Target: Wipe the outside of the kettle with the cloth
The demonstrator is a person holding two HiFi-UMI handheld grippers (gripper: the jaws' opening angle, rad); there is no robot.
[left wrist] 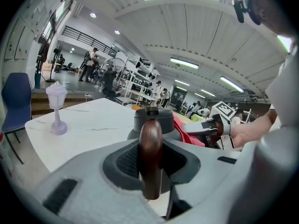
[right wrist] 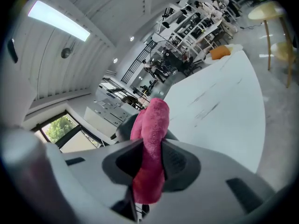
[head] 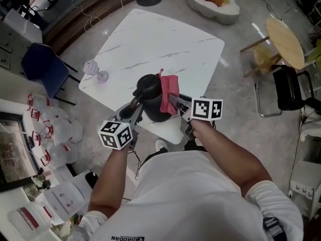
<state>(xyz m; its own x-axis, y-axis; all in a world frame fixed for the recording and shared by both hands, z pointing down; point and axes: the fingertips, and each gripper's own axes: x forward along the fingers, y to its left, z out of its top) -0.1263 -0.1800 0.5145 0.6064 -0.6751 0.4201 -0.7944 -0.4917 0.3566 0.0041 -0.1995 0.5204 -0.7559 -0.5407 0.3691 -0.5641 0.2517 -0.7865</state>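
Observation:
A dark kettle point(head: 152, 98) stands near the front edge of the white marble table point(head: 150, 49). My left gripper point(head: 134, 110) is shut on the kettle's brown wooden handle point(left wrist: 150, 157), which runs upright between its jaws in the left gripper view; the kettle's lid point(left wrist: 153, 119) shows just beyond. My right gripper point(head: 175, 102) is shut on a pink cloth point(head: 169, 93), which lies against the kettle's right side. In the right gripper view the pink cloth point(right wrist: 149, 158) fills the gap between the jaws and sticks out past them, with the kettle point(right wrist: 122, 130) partly hidden behind it.
A small clear lamp-shaped ornament point(head: 94, 70) stands near the table's left edge; it also appears in the left gripper view as the ornament point(left wrist: 57, 107). A blue chair point(head: 44, 67) is at the left, a black chair point(head: 292, 89) and a round wooden table point(head: 286, 41) at the right.

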